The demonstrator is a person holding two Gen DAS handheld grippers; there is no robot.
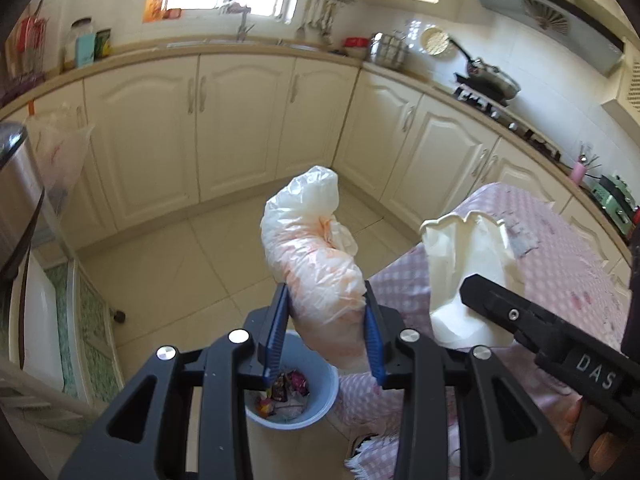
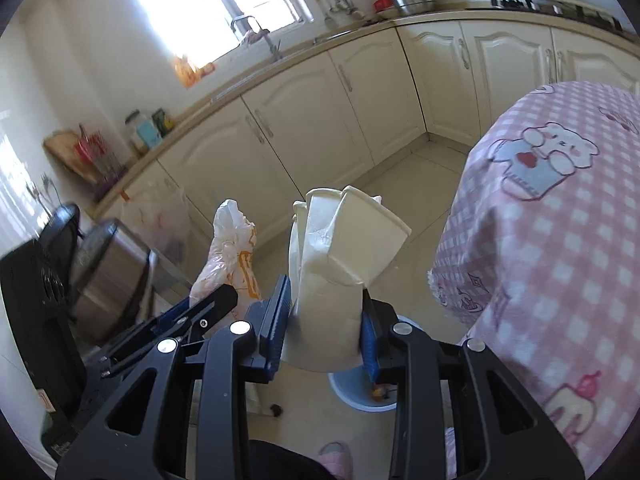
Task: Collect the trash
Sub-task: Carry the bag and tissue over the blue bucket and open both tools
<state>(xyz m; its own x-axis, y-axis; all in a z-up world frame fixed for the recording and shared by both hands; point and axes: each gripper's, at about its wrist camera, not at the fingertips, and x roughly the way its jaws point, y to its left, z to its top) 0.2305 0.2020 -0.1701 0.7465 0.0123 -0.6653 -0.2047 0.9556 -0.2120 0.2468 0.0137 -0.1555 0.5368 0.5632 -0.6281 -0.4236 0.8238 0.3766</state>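
My left gripper [image 1: 326, 312] is shut on a crumpled white and orange plastic bag [image 1: 312, 248], held in the air above a blue trash bin [image 1: 324, 396] on the floor with wrappers inside. My right gripper [image 2: 326, 320] is shut on crushed white paper cups [image 2: 344, 248], also above the bin [image 2: 344, 392]. In the left wrist view the cups [image 1: 460, 264] and the right gripper's black finger [image 1: 492, 300] show on the right. In the right wrist view the bag [image 2: 228, 248] shows on the left.
A table with a pink checked cloth [image 1: 560, 264] stands to the right, close to both grippers; it also fills the right wrist view's right side [image 2: 560, 240]. Cream cabinets [image 1: 240, 128] run along the back. A steel appliance [image 2: 108, 272] stands left. The tiled floor [image 1: 192, 272] lies below.
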